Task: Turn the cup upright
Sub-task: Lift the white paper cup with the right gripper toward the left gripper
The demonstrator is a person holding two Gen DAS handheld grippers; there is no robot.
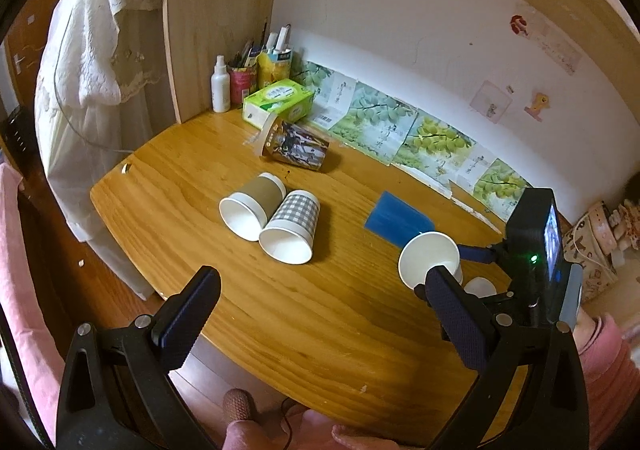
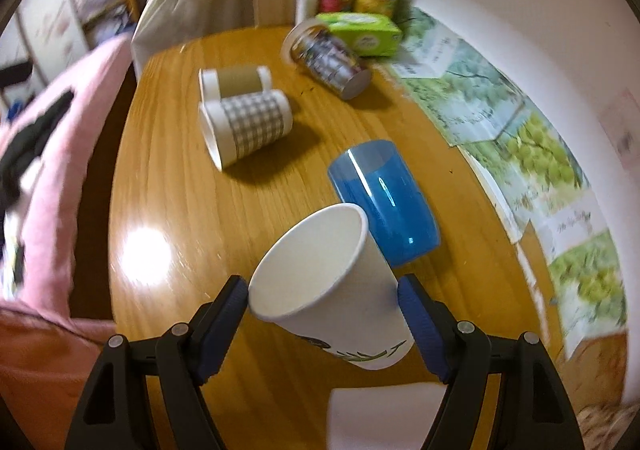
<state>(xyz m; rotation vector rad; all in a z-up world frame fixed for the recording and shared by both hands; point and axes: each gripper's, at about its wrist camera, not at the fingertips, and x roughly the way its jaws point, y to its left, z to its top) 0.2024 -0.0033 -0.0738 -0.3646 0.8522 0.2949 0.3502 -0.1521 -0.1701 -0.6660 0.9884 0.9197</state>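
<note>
Wooden desk (image 1: pixel 328 314) stands against a white wall lined with grape pictures. On it, lying on their sides: a blue cup (image 2: pixel 384 206), a checked cup (image 2: pixel 248 126) touching a brown cup (image 2: pixel 236 80), and a printed cup (image 2: pixel 328 58). Right claw (image 2: pixel 324 304) clamps the white paper cup (image 2: pixel 320 282), tilted, mouth toward the camera. Left claw (image 1: pixel 320 290) gapes wide, holding nothing.
</note>
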